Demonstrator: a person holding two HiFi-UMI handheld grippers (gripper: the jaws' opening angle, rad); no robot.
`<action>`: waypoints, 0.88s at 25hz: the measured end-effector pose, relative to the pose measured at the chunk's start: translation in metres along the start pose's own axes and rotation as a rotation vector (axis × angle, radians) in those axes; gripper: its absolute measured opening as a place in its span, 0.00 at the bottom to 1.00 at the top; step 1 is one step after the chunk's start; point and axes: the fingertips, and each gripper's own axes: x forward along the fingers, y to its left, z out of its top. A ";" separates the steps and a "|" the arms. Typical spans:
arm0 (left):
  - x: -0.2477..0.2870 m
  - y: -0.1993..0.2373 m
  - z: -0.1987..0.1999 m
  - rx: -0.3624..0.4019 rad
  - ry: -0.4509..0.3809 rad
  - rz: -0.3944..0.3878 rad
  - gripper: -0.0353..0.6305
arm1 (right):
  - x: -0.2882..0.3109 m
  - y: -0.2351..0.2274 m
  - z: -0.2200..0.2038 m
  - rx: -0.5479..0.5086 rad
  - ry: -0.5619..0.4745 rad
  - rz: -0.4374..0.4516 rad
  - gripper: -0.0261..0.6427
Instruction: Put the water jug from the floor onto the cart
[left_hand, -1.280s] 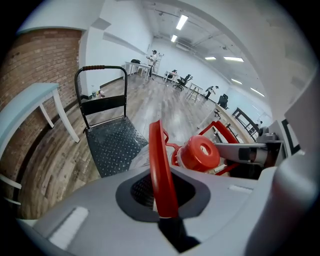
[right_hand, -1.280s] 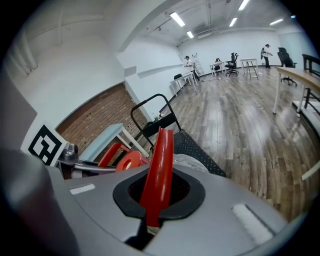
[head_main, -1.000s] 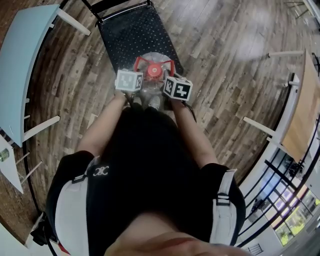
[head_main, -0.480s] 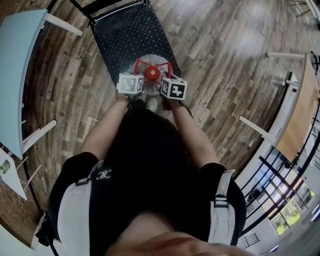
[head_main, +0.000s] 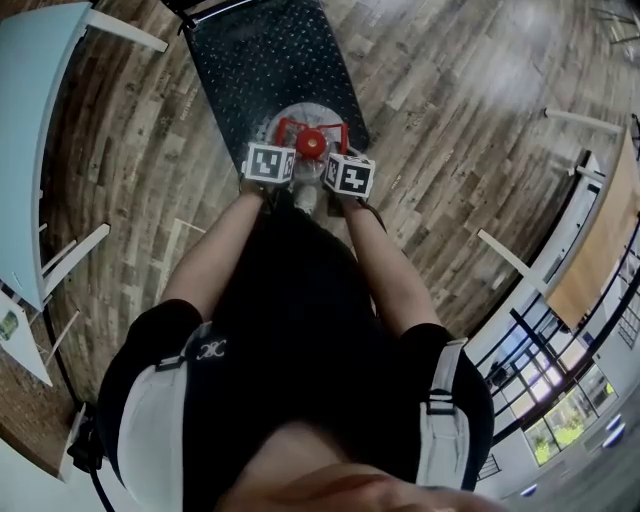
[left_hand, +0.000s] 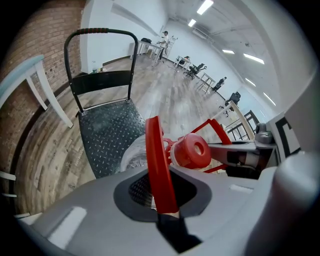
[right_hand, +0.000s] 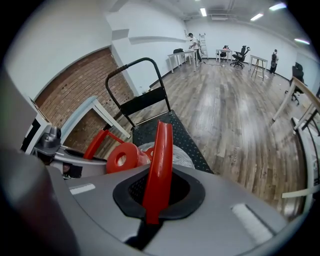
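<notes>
Over the near end of the cart (head_main: 265, 60), the water jug (head_main: 308, 110) sits between both grippers. In the head view its clear body overlaps the cart's black chequer-plate deck; whether it rests on the deck or hangs above it cannot be told.

Head view: the left gripper (head_main: 270, 163) and right gripper (head_main: 348, 174) flank the jug's red cap (head_main: 311, 145). Their marker cubes face up and hide the jaws.

Left gripper view: the left gripper (left_hand: 161, 200) is clamped on one strap of the jug's red handle (left_hand: 157, 165), which stands upright out of the closed jaws. The cap (left_hand: 192, 150) lies just beyond. The cart's push bar (left_hand: 100, 32) rises at the deck's far end.

Right gripper view: the right gripper (right_hand: 152, 202) is likewise clamped, on the opposite strap of the red handle (right_hand: 161, 155). The cart deck (right_hand: 177, 135) shows beyond the jug.

A pale blue table (head_main: 35, 110) stands left of the cart on the wooden floor (head_main: 450, 120).
</notes>
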 end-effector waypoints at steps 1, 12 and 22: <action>0.003 0.000 -0.003 0.001 0.007 -0.003 0.12 | 0.002 -0.001 -0.002 0.002 0.006 -0.004 0.06; 0.027 0.014 -0.033 -0.003 0.083 0.012 0.15 | 0.018 -0.017 -0.021 -0.025 0.055 -0.046 0.06; 0.021 0.001 -0.022 -0.014 0.039 -0.096 0.34 | 0.014 -0.025 -0.019 -0.059 0.057 -0.073 0.22</action>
